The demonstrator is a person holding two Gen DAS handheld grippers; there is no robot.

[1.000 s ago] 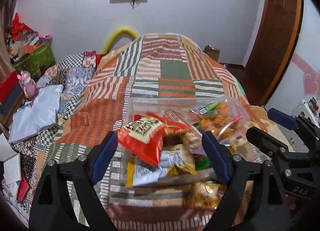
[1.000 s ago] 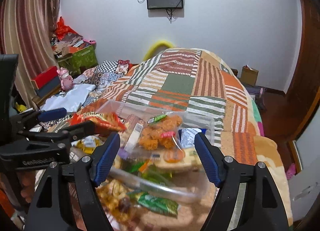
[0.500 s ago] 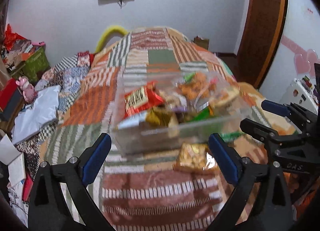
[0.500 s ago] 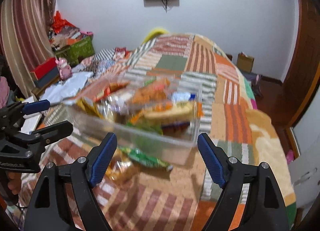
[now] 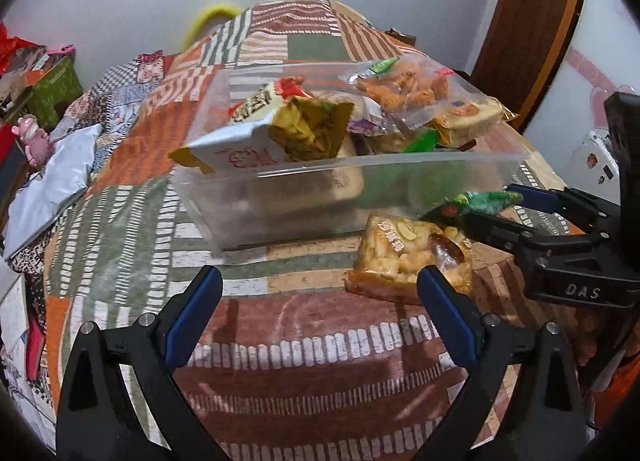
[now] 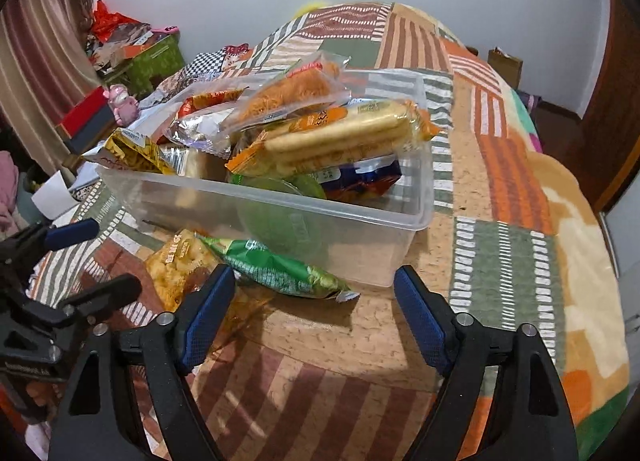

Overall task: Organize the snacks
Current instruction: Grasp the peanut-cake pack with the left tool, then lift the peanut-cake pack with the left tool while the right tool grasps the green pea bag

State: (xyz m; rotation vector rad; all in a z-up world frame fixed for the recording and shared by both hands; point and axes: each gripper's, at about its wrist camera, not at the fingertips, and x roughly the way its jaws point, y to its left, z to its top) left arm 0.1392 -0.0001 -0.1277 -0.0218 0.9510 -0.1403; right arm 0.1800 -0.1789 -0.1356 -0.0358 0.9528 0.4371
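A clear plastic bin (image 5: pixel 400 165) (image 6: pixel 280 213) heaped with several snack packets sits on the patchwork blanket. An orange peanut-snack packet (image 5: pixel 408 253) (image 6: pixel 180 261) and a green packet (image 6: pixel 276 269) (image 5: pixel 480 201) lie on the blanket against the bin's near wall. My left gripper (image 5: pixel 320 309) is open and empty, just short of the bin. My right gripper (image 6: pixel 316 309) is open and empty, just short of the green packet. Each gripper shows at the edge of the other's view.
The bed's blanket (image 6: pixel 500 189) stretches behind and to the right of the bin. Clothes, a white bag (image 5: pixel 48 173) and boxes (image 6: pixel 152 57) lie at the left. A wooden door (image 5: pixel 532 21) stands at the right.
Both grippers have drawn back and lower from over the bin. The bin now stands farther ahead, and the two packets in front of it show fully.
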